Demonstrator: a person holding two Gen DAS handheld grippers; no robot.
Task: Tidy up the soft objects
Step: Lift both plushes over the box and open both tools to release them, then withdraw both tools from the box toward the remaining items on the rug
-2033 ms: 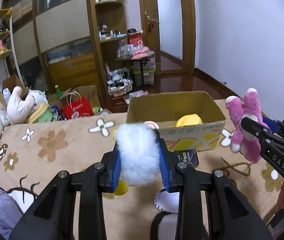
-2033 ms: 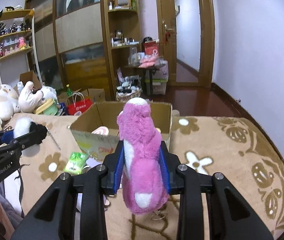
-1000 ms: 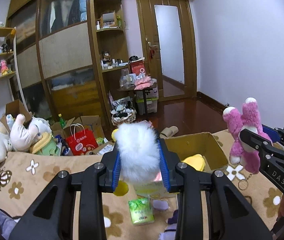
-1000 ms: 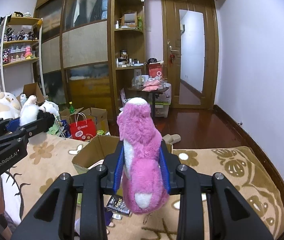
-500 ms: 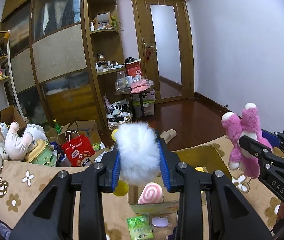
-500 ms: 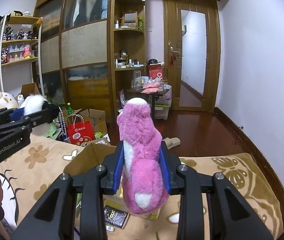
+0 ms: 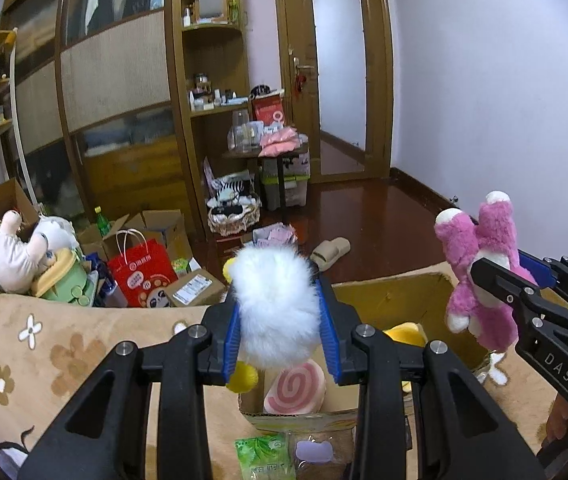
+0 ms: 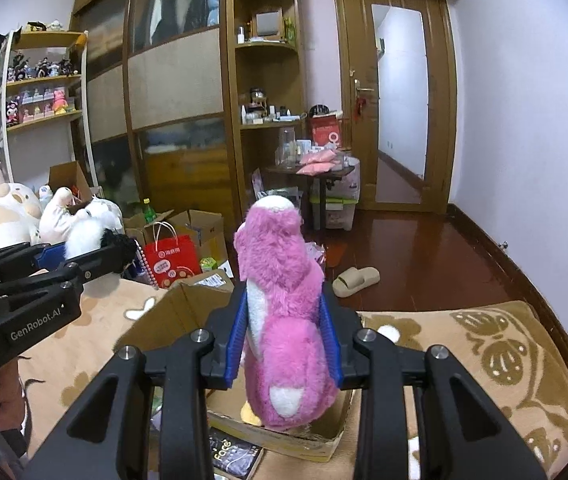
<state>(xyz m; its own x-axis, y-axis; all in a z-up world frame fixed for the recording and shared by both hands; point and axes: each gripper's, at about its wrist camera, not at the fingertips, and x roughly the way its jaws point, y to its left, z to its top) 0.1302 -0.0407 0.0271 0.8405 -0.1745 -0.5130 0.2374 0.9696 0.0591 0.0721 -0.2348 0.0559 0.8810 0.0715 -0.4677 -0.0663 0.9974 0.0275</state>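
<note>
Since the earlier frames we have carried both toys up off the blanket and over the cardboard box (image 7: 388,300), which now lies directly below and just beyond both tools. The left gripper (image 7: 280,346) is clamped narrow on the white fluffy toy (image 7: 276,304), and the right gripper (image 8: 284,344) likewise on the pink plush (image 8: 284,320), to its right. We judge the transport step near complete; next calls for lowering each toy inside the box walls, beside the pink swirl cushion (image 7: 296,388), before parting the fingers.

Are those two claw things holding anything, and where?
Left gripper squeezes a white fluffy toy around its body; right gripper squeezes a pink plush around its middle.
</note>
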